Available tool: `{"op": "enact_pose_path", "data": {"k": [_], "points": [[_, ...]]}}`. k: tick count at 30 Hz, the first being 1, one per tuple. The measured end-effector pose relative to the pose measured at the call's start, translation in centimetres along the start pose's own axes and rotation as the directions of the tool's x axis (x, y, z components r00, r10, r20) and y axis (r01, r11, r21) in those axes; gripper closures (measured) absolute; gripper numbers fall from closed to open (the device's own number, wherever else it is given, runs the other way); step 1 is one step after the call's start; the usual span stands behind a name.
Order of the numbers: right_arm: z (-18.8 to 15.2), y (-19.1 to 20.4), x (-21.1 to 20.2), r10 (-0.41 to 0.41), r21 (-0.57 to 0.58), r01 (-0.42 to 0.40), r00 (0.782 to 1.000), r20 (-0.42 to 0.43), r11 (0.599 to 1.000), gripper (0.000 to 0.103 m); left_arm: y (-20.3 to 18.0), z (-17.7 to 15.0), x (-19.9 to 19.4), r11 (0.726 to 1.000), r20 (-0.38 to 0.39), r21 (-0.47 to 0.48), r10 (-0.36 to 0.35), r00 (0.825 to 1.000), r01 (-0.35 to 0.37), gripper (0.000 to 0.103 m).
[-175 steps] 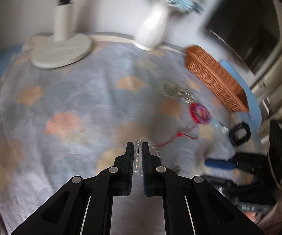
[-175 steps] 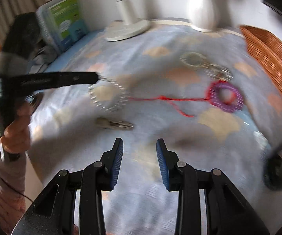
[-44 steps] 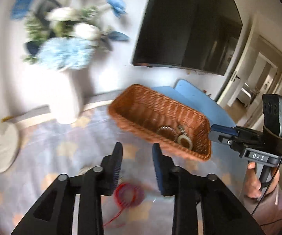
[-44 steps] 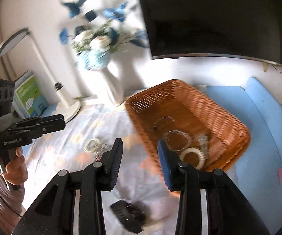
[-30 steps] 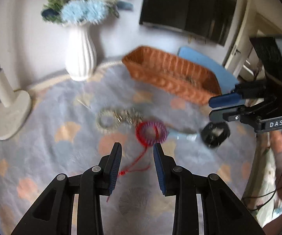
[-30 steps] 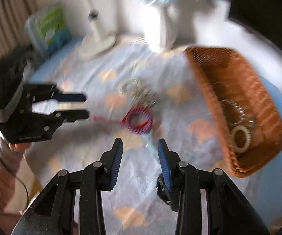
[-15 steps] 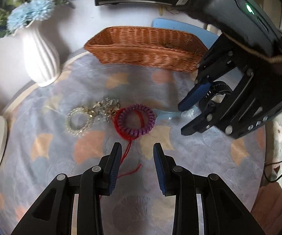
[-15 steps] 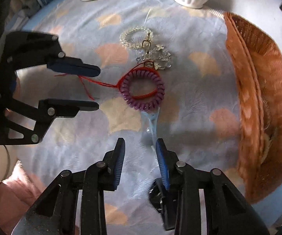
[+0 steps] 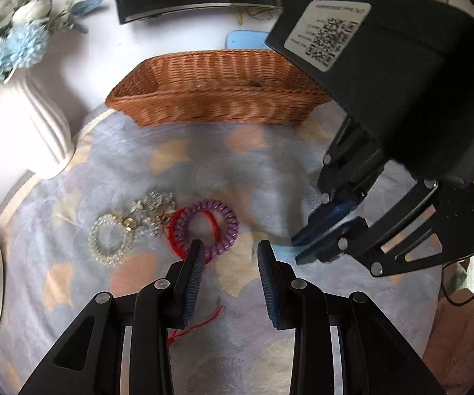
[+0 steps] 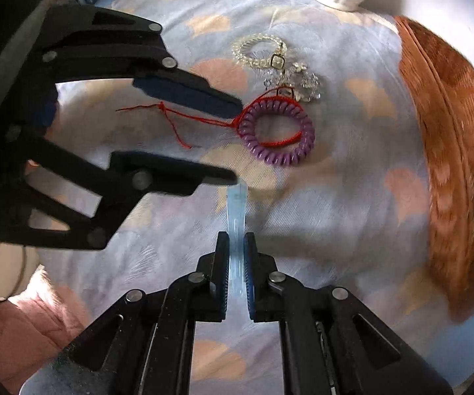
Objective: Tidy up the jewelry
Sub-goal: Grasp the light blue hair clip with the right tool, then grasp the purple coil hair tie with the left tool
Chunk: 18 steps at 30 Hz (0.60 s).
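One pale blue clip (image 10: pixel 237 212) was what I had pinched in my right gripper (image 10: pixel 236 247); its jaws had just been closing and were now clamped on the clip's near end, with the far end poking out toward the purple coil hair tie (image 10: pixel 276 131) on the tablecloth (image 10: pixel 352 197); a red string bracelet (image 10: pixel 269 121) lay looped over that coil, tail trailing off to the left in the right wrist view; just past it sat a clear bead bracelet (image 10: pixel 256 49) touching a sparkly crystal piece (image 10: pixel 299 79); my left gripper (image 9: pixel 227 258) hung half open with nothing between the pads, right above the near edge of the coil; wicker basket (image 9: pixel 217 95) was at the far edge of the cloth, white vase (image 9: pixel 36 121) off to its left.
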State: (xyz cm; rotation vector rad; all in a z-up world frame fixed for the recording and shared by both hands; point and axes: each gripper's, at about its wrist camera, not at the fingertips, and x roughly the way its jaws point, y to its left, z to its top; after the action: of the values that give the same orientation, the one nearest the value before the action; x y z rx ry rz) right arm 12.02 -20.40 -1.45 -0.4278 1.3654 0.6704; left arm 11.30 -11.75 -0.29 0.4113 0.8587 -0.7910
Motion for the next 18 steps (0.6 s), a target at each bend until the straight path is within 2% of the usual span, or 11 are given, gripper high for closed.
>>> {"op": "enact_pose_path", "data": {"k": [2,4,7,10,11,13,18], "points": [[-1.5,-0.3,-0.8,0.018,0.036,-0.019,0.999,0.027,0.999,0.093,-0.2,0.2,0.1,1.000,0.004,0.007,-0.008,1.000,0.008,0.069],[-3.3,-0.3,-1.5,-0.002,0.066,-0.001,0.999,0.042,0.998,0.093,-0.3,0.3,0.0,1.000,0.008,0.013,-0.022,1.000,0.022,0.069],[-5.3,-0.6,-2.0,-0.011,0.106,0.004,0.998,0.059,0.994,0.093,-0.1,0.2,-0.5,0.997,0.038,0.010,-0.080,0.996,0.080,0.069],[-5.1,-1.0,-1.7,0.000,0.158,-0.011,0.998,0.070,0.987,0.093,-0.1,0.7,-0.3,0.996,0.043,-0.005,-0.092,0.995,0.093,0.069],[-5.5,-1.2,-1.8,0.012,0.169,-0.025,0.997,0.077,0.985,0.093,0.0,1.0,0.2,0.996,0.035,-0.011,-0.091,0.995,0.091,0.070],[-6.0,-1.8,-2.0,0.011,0.173,-0.027,0.996,0.093,0.985,0.093,-0.1,1.5,1.5,0.997,-0.008,-0.015,-0.076,0.997,0.076,0.081],[-6.9,-2.5,-2.7,0.008,0.153,-0.027,0.992,0.123,0.988,0.093,-0.9,1.9,3.6,1.000,-0.074,-0.007,-0.022,0.997,0.022,0.082]]}}
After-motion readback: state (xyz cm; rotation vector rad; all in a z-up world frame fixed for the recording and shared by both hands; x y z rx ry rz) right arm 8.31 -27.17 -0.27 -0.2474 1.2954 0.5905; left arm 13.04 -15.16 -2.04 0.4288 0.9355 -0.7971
